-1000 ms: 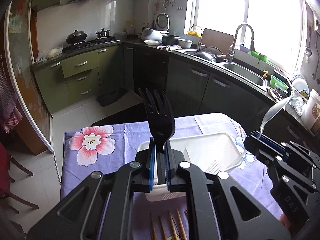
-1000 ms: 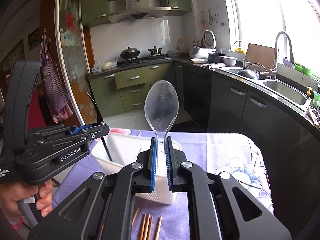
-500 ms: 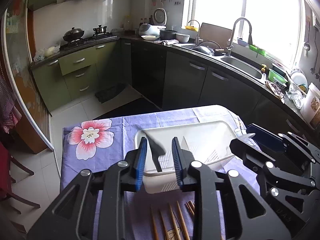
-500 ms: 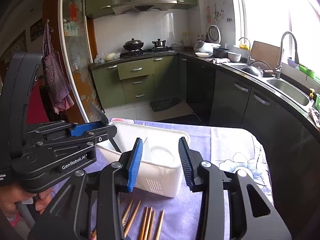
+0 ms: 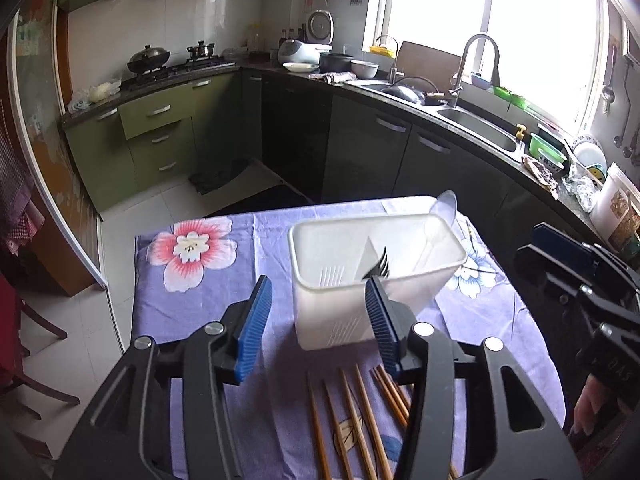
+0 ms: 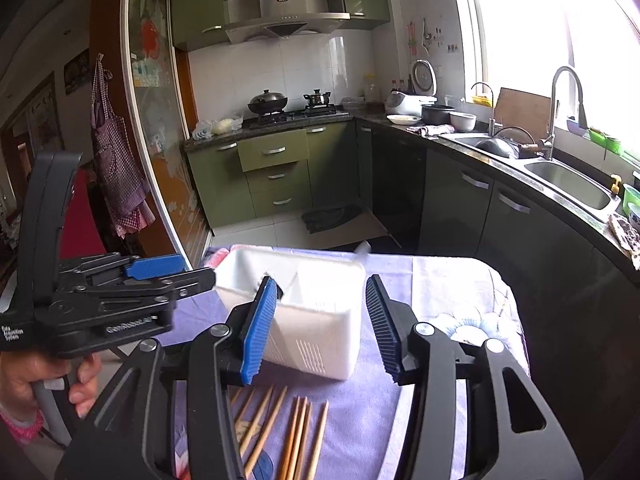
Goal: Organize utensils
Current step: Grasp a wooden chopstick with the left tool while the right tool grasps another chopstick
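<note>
Tablecloth: caddy beyond both gaping tongs.

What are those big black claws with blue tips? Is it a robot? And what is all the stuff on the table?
No robot here: a person holds a black two-finger grabber in each hand, and each grabber carries a camera looking along its fingers. One picture is from the left gripper, the other from the right gripper. Both have just been opening and hold nothing now. On the purple flowered tablecloth stands a white plastic utensil bin. Inside it are a black plastic fork and a clear plastic spoon. Brown wooden chopsticks lie loose in front of the bin.
</note>
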Demonstrator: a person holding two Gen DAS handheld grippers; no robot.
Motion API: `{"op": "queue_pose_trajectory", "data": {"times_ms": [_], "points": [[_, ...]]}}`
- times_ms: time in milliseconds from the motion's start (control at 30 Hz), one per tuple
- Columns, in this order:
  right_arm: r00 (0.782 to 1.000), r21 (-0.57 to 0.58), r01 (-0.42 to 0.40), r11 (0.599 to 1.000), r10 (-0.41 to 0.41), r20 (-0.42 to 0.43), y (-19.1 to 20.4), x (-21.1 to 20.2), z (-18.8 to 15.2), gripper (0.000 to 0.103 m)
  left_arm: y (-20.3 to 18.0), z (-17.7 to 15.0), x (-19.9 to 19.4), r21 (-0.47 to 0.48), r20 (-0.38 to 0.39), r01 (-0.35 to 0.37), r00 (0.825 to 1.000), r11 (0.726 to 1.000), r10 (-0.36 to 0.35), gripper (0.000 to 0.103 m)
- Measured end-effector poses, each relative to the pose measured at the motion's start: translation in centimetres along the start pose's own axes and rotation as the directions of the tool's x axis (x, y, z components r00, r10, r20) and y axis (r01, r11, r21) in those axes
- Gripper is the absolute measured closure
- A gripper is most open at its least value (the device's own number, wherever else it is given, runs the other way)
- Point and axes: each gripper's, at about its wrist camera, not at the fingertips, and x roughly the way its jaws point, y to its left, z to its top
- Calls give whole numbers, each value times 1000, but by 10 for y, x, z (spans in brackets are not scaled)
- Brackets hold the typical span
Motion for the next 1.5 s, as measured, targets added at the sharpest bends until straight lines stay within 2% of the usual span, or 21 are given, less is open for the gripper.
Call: {"op": "queue_pose_trajectory", "data": {"times_ms": [200, 267, 367, 433, 600, 667, 733, 900, 1100, 1267, 1367, 1433, 1467, 1500], "points": [[993, 6, 50, 999, -49, -110, -22, 2, -31, 55, 14, -49, 9, 16, -144, -30, 989, 999, 32, 56], [987, 10, 53, 999, -50, -151, -27, 8, -39, 55, 14, -66, 20, 36, -209, -37, 977, 999, 43, 59], [979, 17, 36, 999, -32, -203, -33, 17, -52, 55, 17, -82, 41, 24, -301, -27, 953, 999, 32, 70], [973, 16, 25, 1000, -21, -231, -33, 24, -61, 55, 16, -91, 52, 7, -346, -20, 938, 1000, 21, 71], [961, 3, 4, 1000, -4, -276, -31, 36, -75, 55, 3, -104, 72, 21, -417, -21, 909, 1000, 27, 73], [958, 1, 0, 1000, 0, -285, -26, 40, -77, 55, -1, -107, 78, 31, -440, -23, 897, 999, 34, 81], [957, -1, -6, 1000, 6, -290, -25, 43, -78, 55, -4, -109, 84, 28, -460, -32, 887, 999, 41, 83], [952, -9, -15, 1000, 12, -307, -22, 48, -82, 55, -6, -113, 92, 29, -474, -52, 878, 998, 60, 84], [949, -6, -11, 1000, 8, -316, -25, 49, -83, 55, -12, -120, 100, 55, -496, -65, 864, 996, 84, 92], [942, -9, -4, 1000, 1, -336, -26, 52, -86, 55, -14, -122, 99, 69, -488, -69, 868, 995, 94, 95], [920, -3, -27, 1000, 24, -392, -24, 62, -91, 55, -13, -123, 97, 66, -486, -66, 870, 996, 90, 97], [897, 3, -43, 999, 40, -440, -22, 71, -98, 56, -12, -121, 91, 60, -467, -65, 880, 996, 85, 97], [883, -6, -45, 999, 37, -468, -19, 77, -102, 59, -11, -117, 86, 58, -448, -66, 890, 996, 85, 97], [868, -17, -50, 999, 35, -495, -15, 83, -107, 67, -8, -113, 82, 59, -435, -66, 897, 996, 85, 97]]}}
